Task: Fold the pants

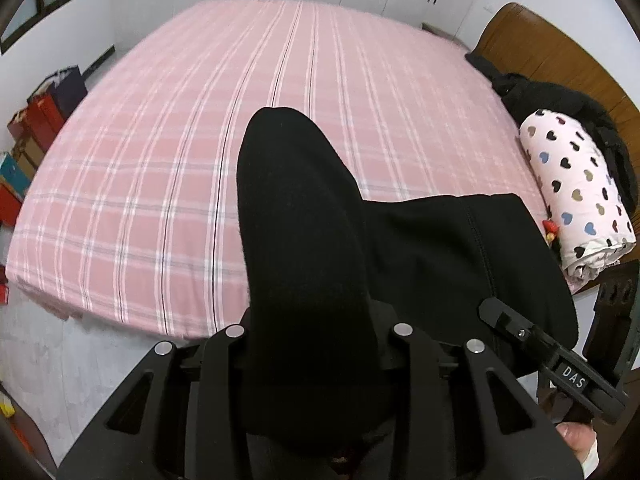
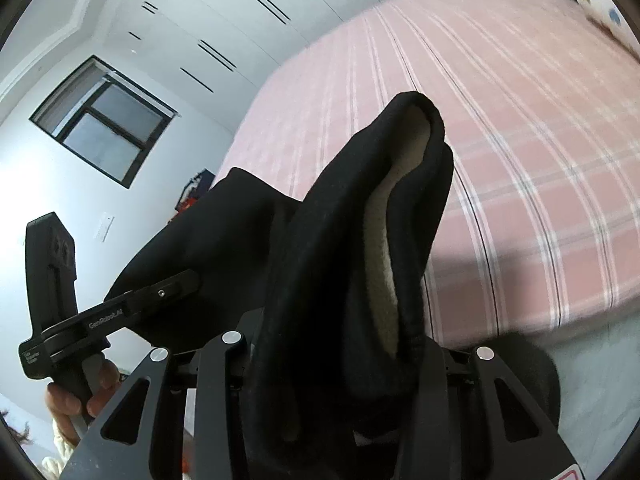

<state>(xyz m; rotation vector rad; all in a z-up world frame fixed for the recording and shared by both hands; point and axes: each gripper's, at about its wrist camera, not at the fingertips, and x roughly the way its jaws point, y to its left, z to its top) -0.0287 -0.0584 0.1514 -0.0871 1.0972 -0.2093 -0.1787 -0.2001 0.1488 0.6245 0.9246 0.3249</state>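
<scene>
Left gripper (image 1: 316, 344): we are pinching the black pants (image 1: 440, 248).
Right gripper (image 2: 340, 348): we are pinching their fleece-lined waistband (image 2: 400, 208) above the pink plaid bed (image 2: 540, 140).

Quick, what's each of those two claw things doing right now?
Left gripper: shut on the black pants.
Right gripper: shut on the same pants, at the fleece-lined waistband.

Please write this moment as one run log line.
left gripper: shut on black fleece-lined pants | right gripper: shut on pants | pants above pink plaid bed sheet, unfolded
</scene>
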